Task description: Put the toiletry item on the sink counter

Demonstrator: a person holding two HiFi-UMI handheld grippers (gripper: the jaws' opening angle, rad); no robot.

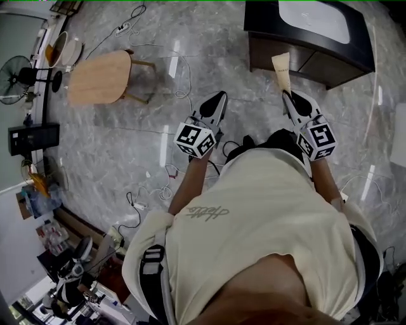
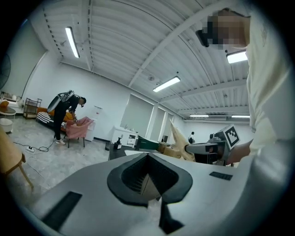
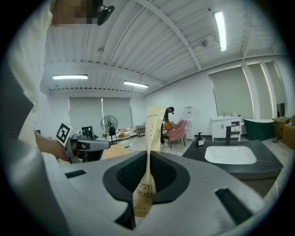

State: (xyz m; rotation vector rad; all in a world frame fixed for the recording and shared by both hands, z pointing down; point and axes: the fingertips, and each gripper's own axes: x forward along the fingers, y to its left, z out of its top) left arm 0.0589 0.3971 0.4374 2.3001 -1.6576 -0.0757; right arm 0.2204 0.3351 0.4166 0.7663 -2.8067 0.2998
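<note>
Your right gripper (image 1: pixel 288 98) is clamped on the slim beige paper toiletry packet (image 1: pixel 281 68). In the right gripper view the dark pads of the gripper (image 3: pixel 148 161) press together on the packet's (image 3: pixel 155 122) lower part. Its printed end hangs below the pads, and the long upper end stands upright above them. The packet is in the air, not resting on anything.

The dark sink counter (image 1: pixel 263 16) with its white oval basin (image 1: pixel 314 19) stands ahead of you and a little to the right. In the head view the packet's tip shows just in front of the cabinet's front edge. From the right gripper view the counter (image 3: pixel 265 161) lies to the right of the packet and apart from it, with the basin (image 3: pixel 230 154) and a black faucet (image 3: pixel 229 132) on top.

Your left gripper (image 1: pixel 219 98) is held out beside the right one over the grey marble floor (image 1: pixel 190 38). Its jaws are together with nothing between them, as the left gripper view shows (image 2: pixel 148 159).

A rounded light wooden table (image 1: pixel 98 76) stands well to the left, with a black standing fan (image 1: pixel 16 76) beyond it.
</note>
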